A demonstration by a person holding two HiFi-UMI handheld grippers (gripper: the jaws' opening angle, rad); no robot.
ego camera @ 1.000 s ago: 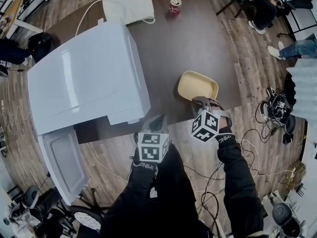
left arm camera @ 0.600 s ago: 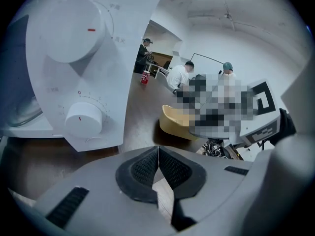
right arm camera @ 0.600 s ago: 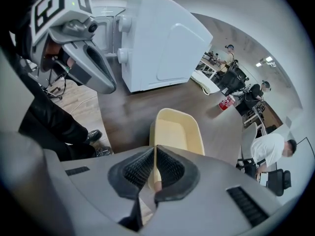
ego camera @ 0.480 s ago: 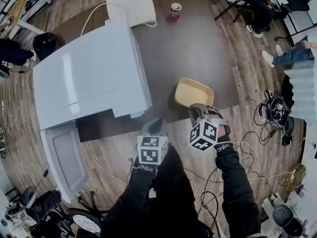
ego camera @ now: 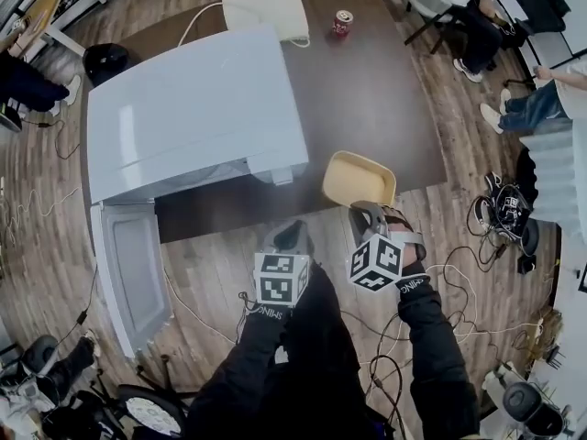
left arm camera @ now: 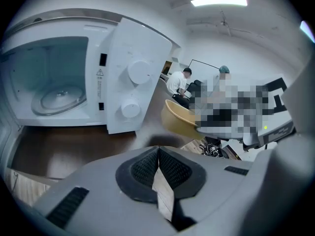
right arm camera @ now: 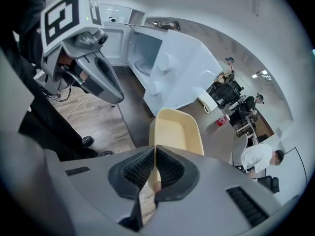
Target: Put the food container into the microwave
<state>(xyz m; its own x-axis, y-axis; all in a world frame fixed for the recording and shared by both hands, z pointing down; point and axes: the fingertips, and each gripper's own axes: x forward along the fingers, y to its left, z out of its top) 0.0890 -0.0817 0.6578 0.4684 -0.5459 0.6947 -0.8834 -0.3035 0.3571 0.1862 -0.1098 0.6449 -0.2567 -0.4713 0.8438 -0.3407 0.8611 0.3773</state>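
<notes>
- Grips near rim of container (ego camera: 359, 178) with right hand-held gripper (ego camera: 365, 211), long axis straight ahead.
- Needs leftward carry to open microwave (ego camera: 197, 108).
- Holds left hand-held gripper (ego camera: 292, 232) together, empty, nearer microwave.

Office-type lab workspace, wood-plank floor (ego camera: 211, 273) strewn with cables (ego camera: 463, 273), dark table (ego camera: 367, 90), seated person at desks (right arm camera: 256, 156), ceiling strip light (left arm camera: 219, 1).

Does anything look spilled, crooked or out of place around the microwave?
Nothing stands out. The microwave has its door open, the empty food container is gripped at its rim by the right gripper, and the can stands upright.
</notes>
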